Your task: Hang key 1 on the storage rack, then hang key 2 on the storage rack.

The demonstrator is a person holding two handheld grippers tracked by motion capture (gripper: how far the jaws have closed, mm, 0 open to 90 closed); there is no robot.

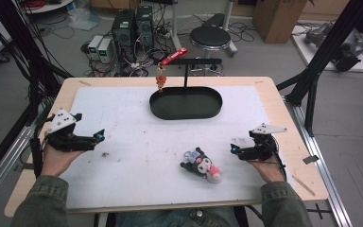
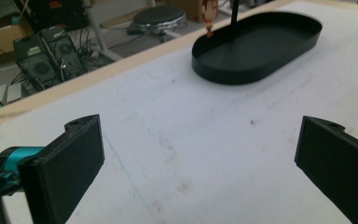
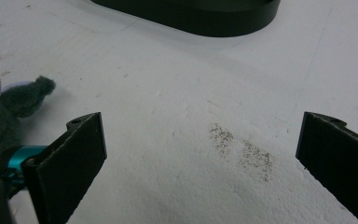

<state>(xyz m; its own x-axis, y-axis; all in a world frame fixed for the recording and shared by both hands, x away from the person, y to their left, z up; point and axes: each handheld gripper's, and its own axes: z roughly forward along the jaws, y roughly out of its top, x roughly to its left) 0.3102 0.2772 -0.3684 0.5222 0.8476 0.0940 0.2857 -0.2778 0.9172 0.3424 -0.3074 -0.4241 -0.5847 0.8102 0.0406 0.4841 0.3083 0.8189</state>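
Note:
A dark plush toy point(image 1: 201, 164) with a pink front lies on the white mat near the table's front, right of centre. Its grey-green ear point(image 3: 25, 95) shows at the left of the right gripper view. My right gripper point(image 1: 234, 149) rests a short way to the toy's right, open and empty, jaws wide apart point(image 3: 200, 140). My left gripper point(image 1: 99, 136) lies at the mat's left side, also open and empty point(image 2: 200, 140). A black oval tray point(image 1: 163, 111) point(image 2: 223, 72) point(image 3: 205, 23) sits at the back centre. Over its left end a small figure charm point(image 1: 160, 81) point(image 2: 209, 14) hangs from a black stand point(image 1: 196, 61).
A red tag point(image 1: 172, 56) tops the charm's cord on the stand's bar. The white mat point(image 1: 137, 127) covers most of the wooden table. Small dirt specks point(image 1: 106, 154) lie near my left gripper. Past the far edge stand a stool point(image 1: 210, 38) and computers point(image 1: 132, 28).

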